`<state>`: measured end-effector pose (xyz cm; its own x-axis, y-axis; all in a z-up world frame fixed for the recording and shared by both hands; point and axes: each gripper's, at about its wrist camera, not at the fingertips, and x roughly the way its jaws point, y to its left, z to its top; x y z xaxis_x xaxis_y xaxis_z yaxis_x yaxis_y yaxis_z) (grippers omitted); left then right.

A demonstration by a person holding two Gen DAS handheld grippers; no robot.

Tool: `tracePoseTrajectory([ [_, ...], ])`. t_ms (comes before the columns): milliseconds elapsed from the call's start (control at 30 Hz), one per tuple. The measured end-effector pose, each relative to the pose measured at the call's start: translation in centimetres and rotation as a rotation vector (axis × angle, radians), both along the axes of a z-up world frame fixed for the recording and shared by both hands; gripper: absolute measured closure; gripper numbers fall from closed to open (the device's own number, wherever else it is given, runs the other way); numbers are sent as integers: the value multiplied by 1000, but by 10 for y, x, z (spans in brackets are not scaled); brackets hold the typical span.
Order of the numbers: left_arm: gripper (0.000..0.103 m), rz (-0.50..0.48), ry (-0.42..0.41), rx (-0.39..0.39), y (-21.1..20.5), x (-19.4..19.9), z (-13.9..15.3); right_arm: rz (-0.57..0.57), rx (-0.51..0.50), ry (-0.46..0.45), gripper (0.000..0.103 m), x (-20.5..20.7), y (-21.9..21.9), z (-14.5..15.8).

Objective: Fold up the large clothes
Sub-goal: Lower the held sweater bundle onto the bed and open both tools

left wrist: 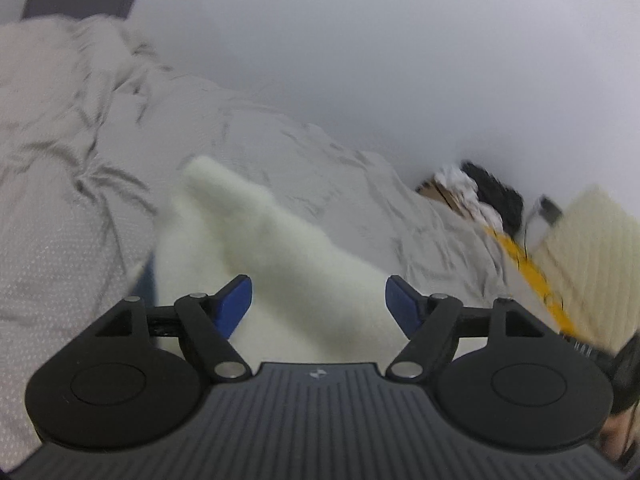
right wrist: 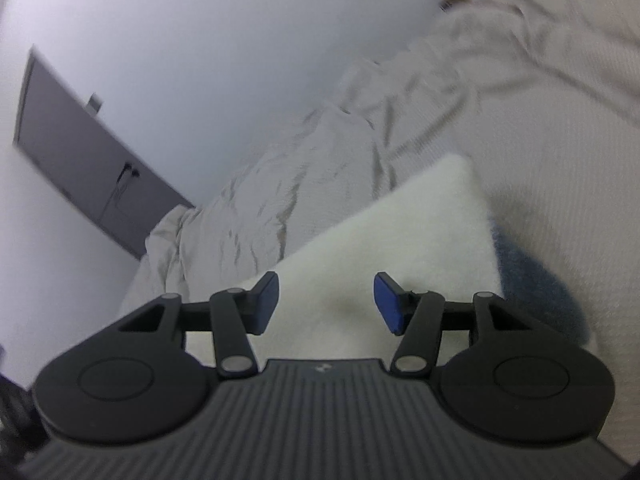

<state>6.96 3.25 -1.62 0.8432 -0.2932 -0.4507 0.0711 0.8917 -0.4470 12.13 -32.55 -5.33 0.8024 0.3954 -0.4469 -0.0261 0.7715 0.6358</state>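
My left gripper [left wrist: 319, 300] stands wide, its blue pads [left wrist: 236, 304] clear of the fluffy white garment [left wrist: 272, 248], which lies just ahead of and beneath it on the rumpled bed sheet [left wrist: 80, 208]. My right gripper [right wrist: 326, 300] is open too, narrower, nothing pinched; the same white garment [right wrist: 400, 232] spreads under and beyond it, a blue layer [right wrist: 536, 280] showing to its right.

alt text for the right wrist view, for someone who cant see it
The right gripper hangs with its blue-padded jaws apart over a fluffy white garment lying on a bed's wrinkled beige sheet, nothing pinched between the pads. A dark blue fabric peeks out from under the garment's right edge, and a pale wall rises behind the bed.
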Motion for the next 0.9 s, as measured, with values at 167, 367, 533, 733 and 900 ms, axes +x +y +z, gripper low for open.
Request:
tracePoseTrajectory([
  [167, 15, 7, -29, 181, -33, -4, -1, 44, -139, -61, 46, -25, 15, 17],
  [367, 8, 57, -38, 320, -60, 0, 0, 89, -367, -111, 46, -24, 38, 25],
  [533, 5, 96, -14, 361, -66, 11, -9, 115, -465, -97, 47, -8, 50, 18],
  [733, 3, 82, 76, 332, -59, 47, -31, 141, -489, -19, 47, 14, 59, -1],
  [900, 0, 71, 90, 374, -62, 66, -43, 149, -498, -5, 46, 31, 63, -15],
])
